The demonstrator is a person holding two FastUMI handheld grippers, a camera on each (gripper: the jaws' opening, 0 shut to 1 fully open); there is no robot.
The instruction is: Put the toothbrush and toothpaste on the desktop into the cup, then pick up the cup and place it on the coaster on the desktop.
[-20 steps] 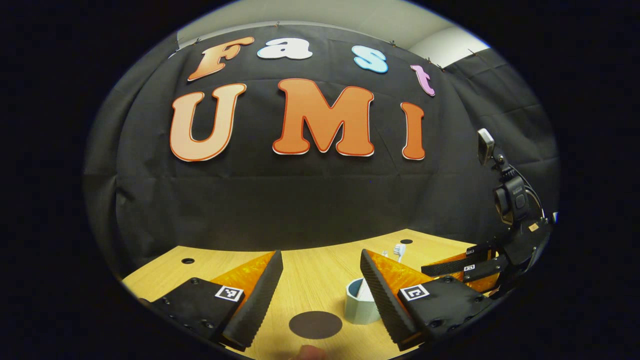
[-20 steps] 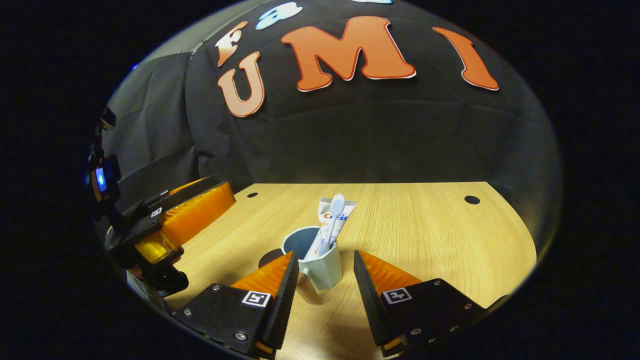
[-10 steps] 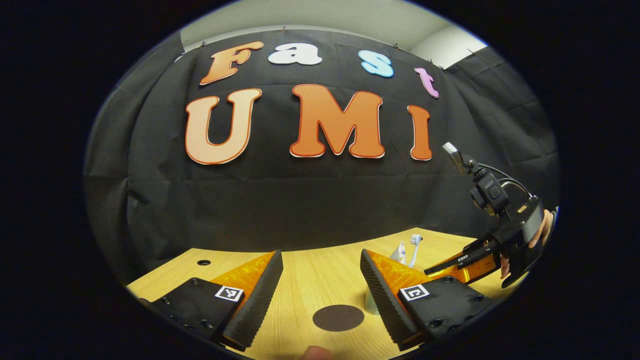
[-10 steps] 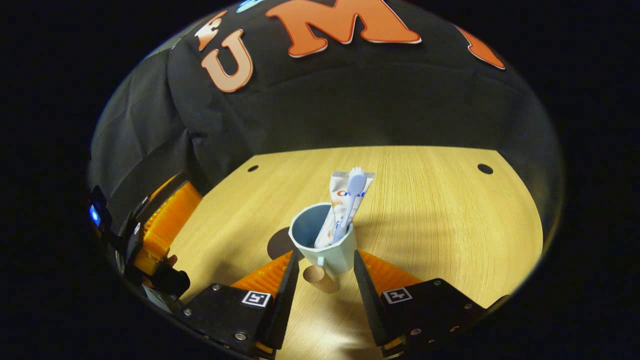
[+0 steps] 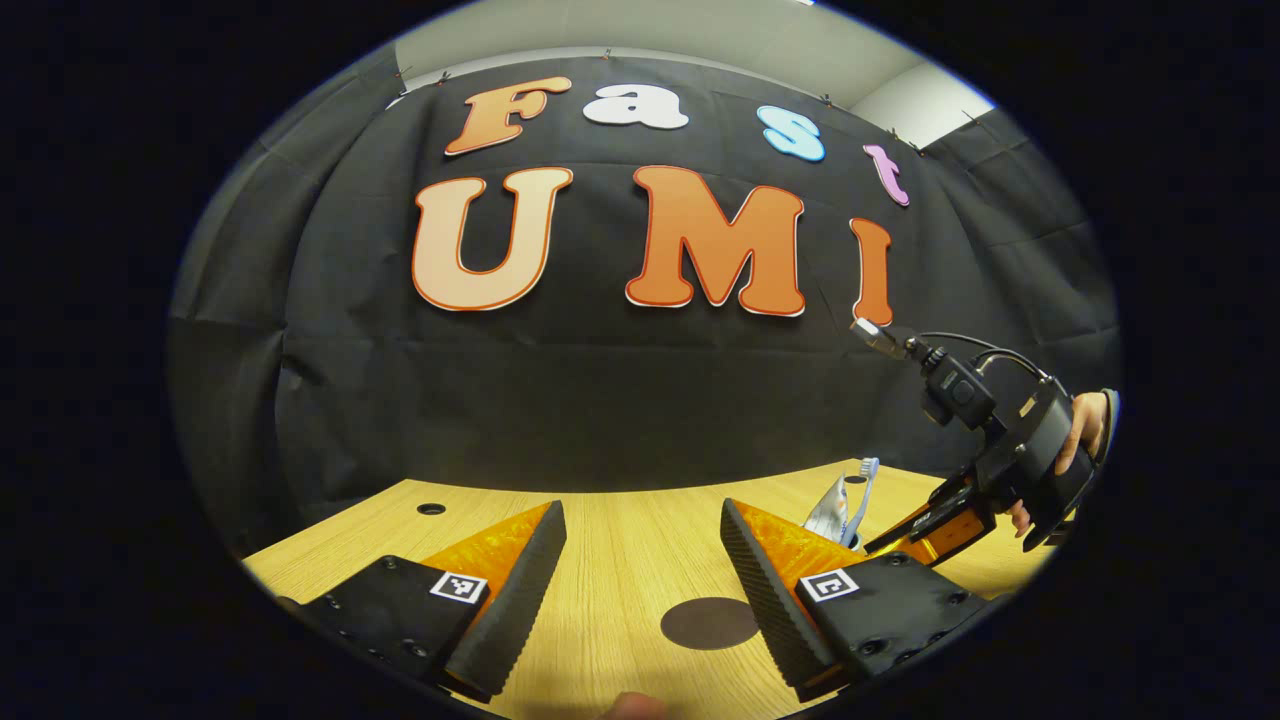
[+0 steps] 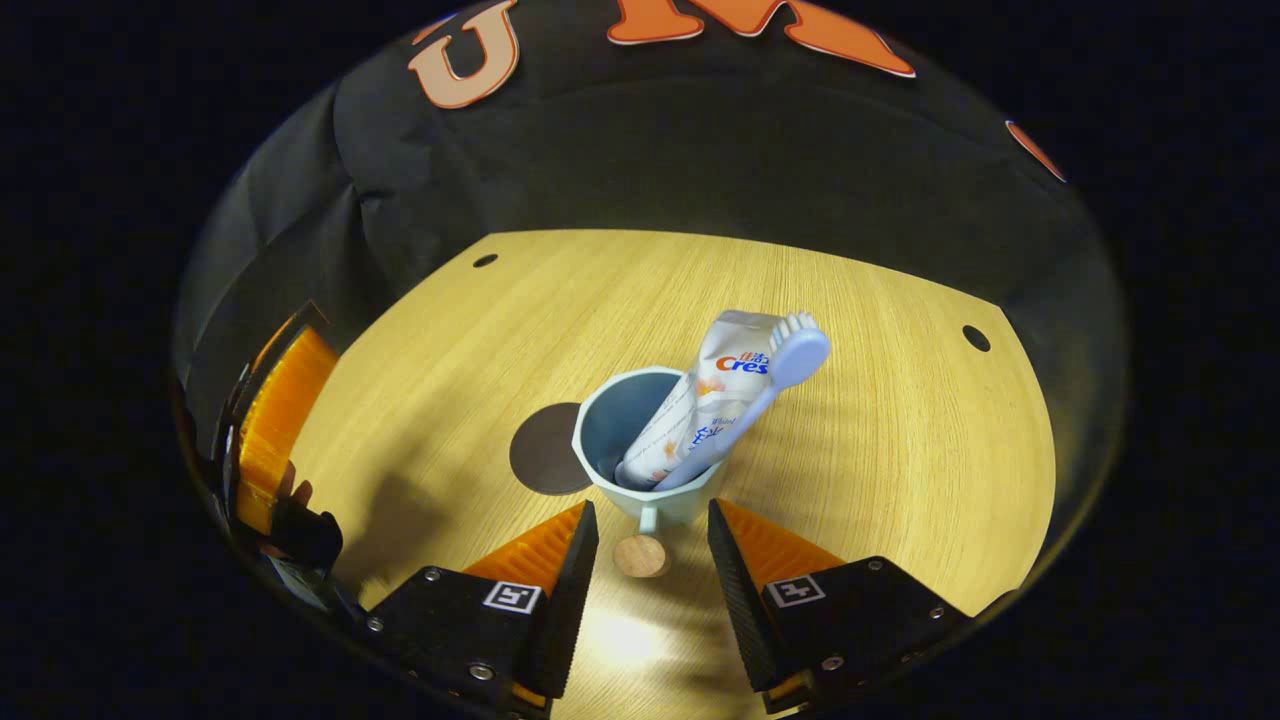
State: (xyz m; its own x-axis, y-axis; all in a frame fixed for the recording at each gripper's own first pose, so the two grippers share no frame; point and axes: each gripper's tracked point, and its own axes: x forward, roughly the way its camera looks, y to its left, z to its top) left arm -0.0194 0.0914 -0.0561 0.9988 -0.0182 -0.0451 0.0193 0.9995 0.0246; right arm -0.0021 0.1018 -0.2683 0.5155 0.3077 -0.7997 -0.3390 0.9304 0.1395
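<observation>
Cup [image 6: 648, 455] with toothbrush [image 6: 780, 372] between right claw [image 6: 650, 545] fingers.

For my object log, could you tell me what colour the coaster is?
The coaster is plain dark brown, clearest in the left gripper view.

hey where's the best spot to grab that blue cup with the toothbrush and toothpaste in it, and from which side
Probably the cup's handle, which points straight at the right gripper. Come in level from that near side, fingers either side of it. The toothpaste and toothbrush lean away over the far rim, so the near side is clear; from above or behind you would hit them.
</observation>
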